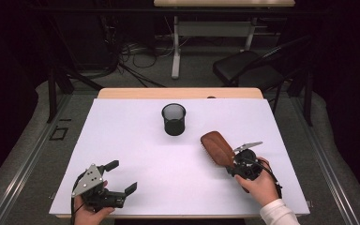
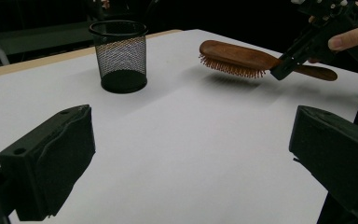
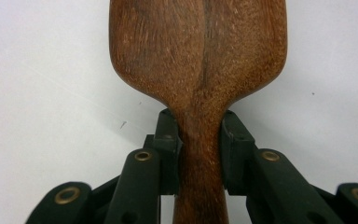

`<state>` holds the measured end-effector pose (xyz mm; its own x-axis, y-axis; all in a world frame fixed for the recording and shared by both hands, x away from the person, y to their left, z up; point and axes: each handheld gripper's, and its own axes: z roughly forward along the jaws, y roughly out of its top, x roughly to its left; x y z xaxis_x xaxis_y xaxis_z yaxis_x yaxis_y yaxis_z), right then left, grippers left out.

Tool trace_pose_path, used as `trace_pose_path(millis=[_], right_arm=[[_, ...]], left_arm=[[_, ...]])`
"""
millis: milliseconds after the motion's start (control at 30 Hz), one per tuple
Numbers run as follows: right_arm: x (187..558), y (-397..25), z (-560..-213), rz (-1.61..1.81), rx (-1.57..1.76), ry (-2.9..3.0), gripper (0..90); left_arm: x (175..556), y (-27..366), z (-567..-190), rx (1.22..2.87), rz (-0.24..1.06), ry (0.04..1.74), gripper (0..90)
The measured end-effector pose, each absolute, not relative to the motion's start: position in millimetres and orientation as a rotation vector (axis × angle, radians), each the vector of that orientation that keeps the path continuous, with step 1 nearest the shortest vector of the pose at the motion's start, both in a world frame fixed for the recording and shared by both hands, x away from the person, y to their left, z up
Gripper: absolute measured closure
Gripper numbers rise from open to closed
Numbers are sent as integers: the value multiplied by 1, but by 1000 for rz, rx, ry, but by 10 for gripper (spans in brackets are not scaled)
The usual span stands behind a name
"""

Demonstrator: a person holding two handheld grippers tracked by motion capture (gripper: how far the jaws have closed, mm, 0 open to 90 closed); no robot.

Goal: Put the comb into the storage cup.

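A brown wooden hairbrush (image 1: 217,148) hangs just above the white table, bristles down, its shadow under it in the left gripper view (image 2: 235,58). My right gripper (image 1: 236,163) is shut on the brush's neck, and both jaws press the handle (image 3: 200,154) from either side. A black mesh cup (image 1: 174,119) stands upright and empty at the table's middle back, also seen far left in the left gripper view (image 2: 119,56). My left gripper (image 1: 121,177) rests at the front left corner, open, with nothing between its jaws (image 2: 186,158).
The white table sheet (image 1: 136,154) ends close behind both hands at the front edge. A black chair (image 1: 248,68) and a desk frame with cables stand on the floor beyond the table's far edge.
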<state>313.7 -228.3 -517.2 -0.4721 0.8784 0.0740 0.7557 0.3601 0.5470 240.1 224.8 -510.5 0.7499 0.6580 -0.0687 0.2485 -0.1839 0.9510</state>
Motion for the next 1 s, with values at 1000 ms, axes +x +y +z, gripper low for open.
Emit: trace_pose_path(millis=[1000], right_arm=[[303,-219,-491,1006,1387,2277,716]], left_arm=[[241,224,-511,1760,421,713,3]])
